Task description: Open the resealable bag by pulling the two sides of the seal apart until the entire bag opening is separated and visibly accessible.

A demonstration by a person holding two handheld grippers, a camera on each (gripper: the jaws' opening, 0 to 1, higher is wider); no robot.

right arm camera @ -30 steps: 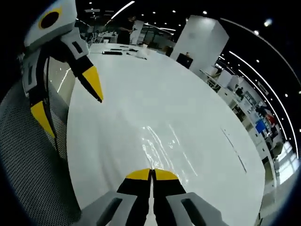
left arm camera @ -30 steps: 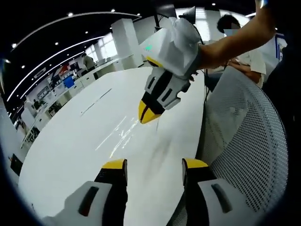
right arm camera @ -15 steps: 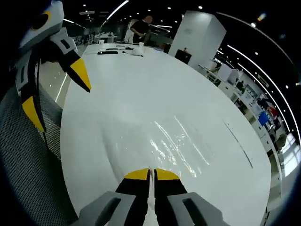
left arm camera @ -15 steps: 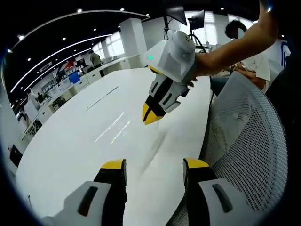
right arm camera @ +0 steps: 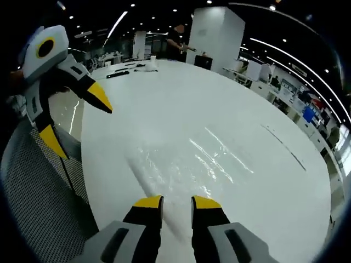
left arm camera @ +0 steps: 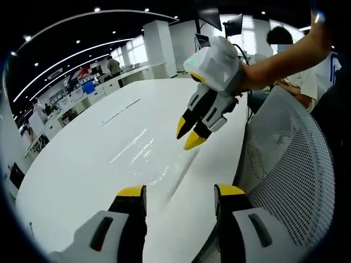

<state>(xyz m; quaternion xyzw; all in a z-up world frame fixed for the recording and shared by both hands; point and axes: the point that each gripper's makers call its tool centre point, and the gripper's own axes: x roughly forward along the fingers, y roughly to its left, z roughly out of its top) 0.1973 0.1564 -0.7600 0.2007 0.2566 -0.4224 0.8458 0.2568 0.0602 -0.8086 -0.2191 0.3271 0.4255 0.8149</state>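
Clear bag (left arm camera: 159, 164) flat on table (left arm camera: 82, 164), between left tool (left arm camera: 180, 198) and right tool (left arm camera: 190, 134); mesh chair (left arm camera: 290, 164) alongside.

bright ceiling spots glare off the glossy white table (left arm camera: 98, 164); fisheye bends edges, sharp centre.

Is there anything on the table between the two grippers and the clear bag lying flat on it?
Nothing visible. The clear bag lies flat on the white table, just ahead of the open right gripper and the open left gripper, with only bare tabletop between.
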